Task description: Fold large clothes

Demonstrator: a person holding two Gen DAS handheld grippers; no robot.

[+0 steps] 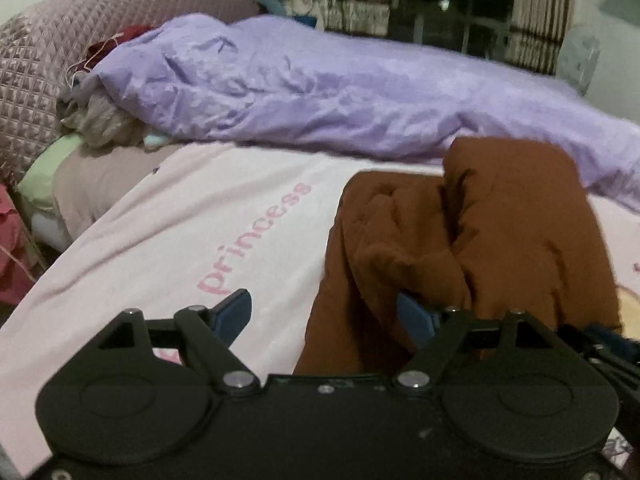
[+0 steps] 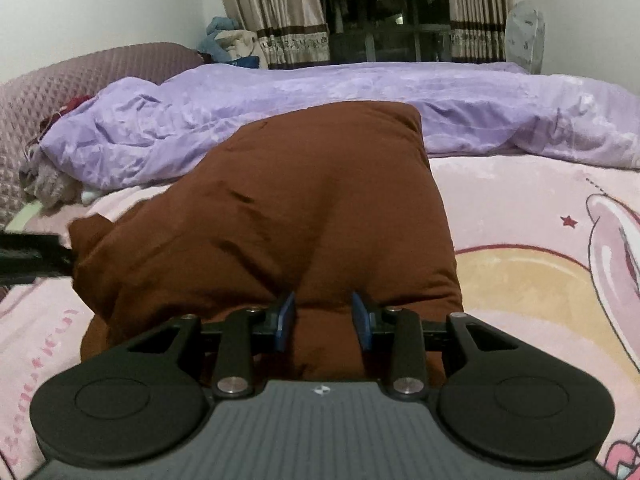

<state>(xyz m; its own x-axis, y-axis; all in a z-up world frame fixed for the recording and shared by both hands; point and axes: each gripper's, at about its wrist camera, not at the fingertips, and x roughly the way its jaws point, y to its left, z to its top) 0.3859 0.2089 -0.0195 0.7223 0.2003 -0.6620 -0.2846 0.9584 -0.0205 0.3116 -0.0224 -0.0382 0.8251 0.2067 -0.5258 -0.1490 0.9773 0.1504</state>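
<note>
The brown garment (image 2: 304, 216) lies bunched in a thick heap on the pink bedsheet (image 2: 520, 280), near the front edge of the bed and in front of the lilac duvet (image 2: 360, 96). From the right wrist camera it rises as a rounded mound with 1 squared corner at the far right. From the left wrist camera the brown garment (image 1: 460, 248) shows 2 padded folds side by side with a deep crease between them.

The right gripper (image 2: 323, 322) sits at the near edge of the heap, its 2 blue fingers set narrowly with brown cloth bulging between them; whether they actually pinch the cloth I cannot tell. The left gripper (image 1: 326, 316) is spread wide, its left finger over bare sheet and its right finger against the left side of the garment, nothing held.

The pink bedsheet (image 1: 180, 232) carries the word "princess" (image 1: 256, 240) and, on the right, a cartoon print (image 2: 608, 240). Behind the lilac duvet (image 1: 320, 92) stand a quilted mauve headboard (image 1: 52, 64) at far left, striped curtains (image 2: 280, 12), and a fan (image 2: 524, 36) at far right.
</note>
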